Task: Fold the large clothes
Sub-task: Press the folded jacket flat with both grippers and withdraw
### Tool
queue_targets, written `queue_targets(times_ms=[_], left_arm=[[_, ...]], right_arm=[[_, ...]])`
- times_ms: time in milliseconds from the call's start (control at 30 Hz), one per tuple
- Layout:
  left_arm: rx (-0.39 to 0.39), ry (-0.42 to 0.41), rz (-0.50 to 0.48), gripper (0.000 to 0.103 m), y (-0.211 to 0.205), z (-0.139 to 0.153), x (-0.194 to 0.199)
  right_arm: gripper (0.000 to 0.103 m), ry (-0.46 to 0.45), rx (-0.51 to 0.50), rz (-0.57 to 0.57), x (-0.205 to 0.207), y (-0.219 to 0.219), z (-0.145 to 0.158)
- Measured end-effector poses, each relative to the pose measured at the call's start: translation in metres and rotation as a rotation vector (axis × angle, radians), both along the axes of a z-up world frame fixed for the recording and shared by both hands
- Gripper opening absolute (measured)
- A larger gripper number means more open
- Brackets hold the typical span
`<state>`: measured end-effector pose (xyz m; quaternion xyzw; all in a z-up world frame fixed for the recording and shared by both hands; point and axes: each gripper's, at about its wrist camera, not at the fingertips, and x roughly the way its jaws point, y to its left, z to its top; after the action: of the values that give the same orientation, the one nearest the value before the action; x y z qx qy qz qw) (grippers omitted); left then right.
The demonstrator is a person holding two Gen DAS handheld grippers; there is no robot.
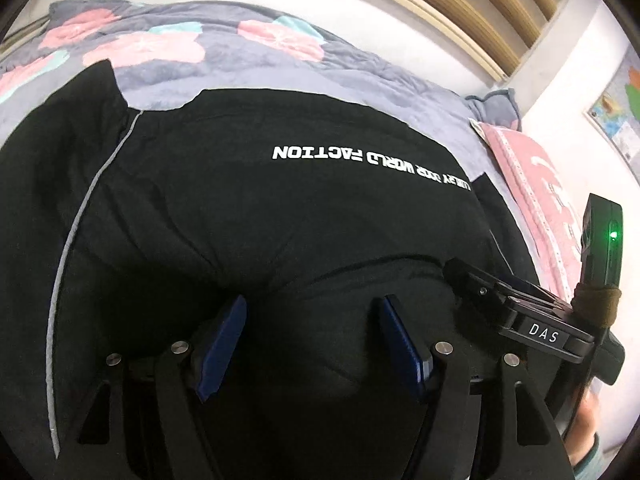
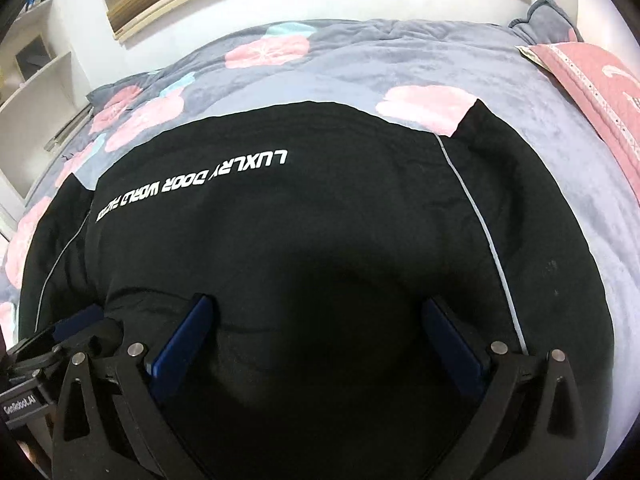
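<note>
A large black garment with white lettering and grey piping lies spread flat on the bed; it also fills the right wrist view. My left gripper is open, its blue pads wide apart just above the garment's near edge. My right gripper is open too, blue pads apart over the near edge. The right gripper's body shows at the right of the left wrist view; the left gripper's body shows at the lower left of the right wrist view. Neither holds cloth.
The garment lies on a grey quilt with pink flowers. A pink pillow sits at the far right, also in the left wrist view. A white wall with a wooden slatted panel runs behind the bed. White shelves stand at left.
</note>
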<state>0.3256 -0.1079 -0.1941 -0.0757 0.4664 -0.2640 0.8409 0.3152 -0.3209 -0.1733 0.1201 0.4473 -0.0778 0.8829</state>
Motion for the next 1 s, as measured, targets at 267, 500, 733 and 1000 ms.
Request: queue_targets(times_ms=[267, 500, 733, 1000], left_arm=[[-0.033, 0.006, -0.030, 0.071, 0.016, 0.017, -0.036], [0.032, -0.043, -0.033, 0.071, 0.039, 0.036, -0.091], [0.069, -0.117, -0.017, 0.071, 0.065, 0.052, -0.151], [0.124, -0.204, 0.017, 0.071, 0.083, 0.081, -0.216]], right_arm=[[0.103, -0.003, 0.058, -0.067, -0.052, -0.002, 0.015], [0.103, 0.107, 0.046, -0.021, -0.077, 0.001, 0.014], [0.103, 0.156, -0.019, 0.014, -0.127, 0.019, 0.020], [0.103, -0.012, -0.419, -0.002, -0.222, 0.067, 0.049]])
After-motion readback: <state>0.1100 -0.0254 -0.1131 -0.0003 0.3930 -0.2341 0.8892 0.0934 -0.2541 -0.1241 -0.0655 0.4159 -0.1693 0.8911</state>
